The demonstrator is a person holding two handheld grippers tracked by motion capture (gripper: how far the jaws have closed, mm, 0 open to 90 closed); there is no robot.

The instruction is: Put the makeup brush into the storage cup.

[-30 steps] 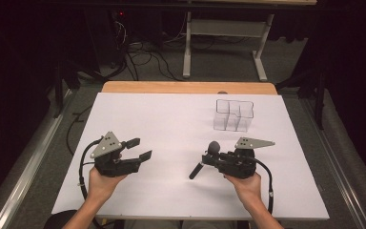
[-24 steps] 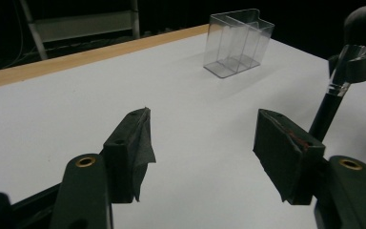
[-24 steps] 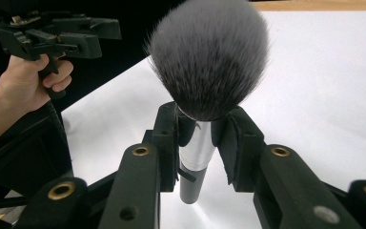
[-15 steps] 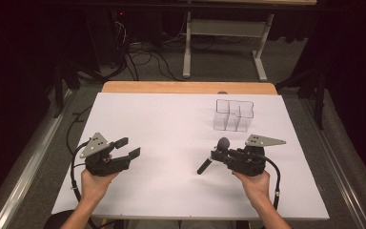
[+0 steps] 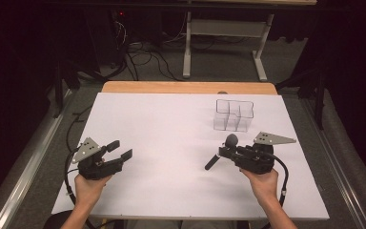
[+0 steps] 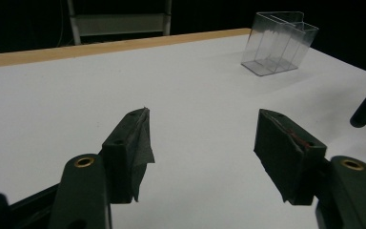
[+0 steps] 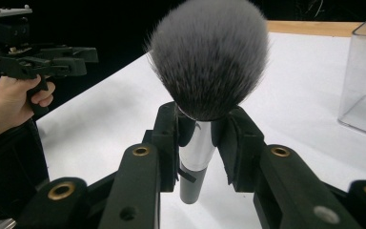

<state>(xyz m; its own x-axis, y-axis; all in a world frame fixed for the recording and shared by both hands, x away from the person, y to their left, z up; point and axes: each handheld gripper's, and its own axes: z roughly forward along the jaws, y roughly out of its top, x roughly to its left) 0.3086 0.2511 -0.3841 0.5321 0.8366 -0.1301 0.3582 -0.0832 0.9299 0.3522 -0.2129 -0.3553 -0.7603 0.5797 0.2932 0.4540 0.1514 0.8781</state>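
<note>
Hands [image 5: 91, 188] wider apart; one brush [image 5: 220, 152].

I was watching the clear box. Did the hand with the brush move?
Yes. The right gripper with the brush drifted right, closer below the clear box.

White table [image 5: 171, 143], wood edge strip [image 5: 186, 87], floor cables [image 5: 143, 52], metal stand legs [image 5: 187, 52] at back.

Matte black left claw [image 5: 120, 149], matte black right claw [image 5: 225, 151]: brass rivets, grey three-cornered top plates, trailing black cables, bare forearms.
</note>
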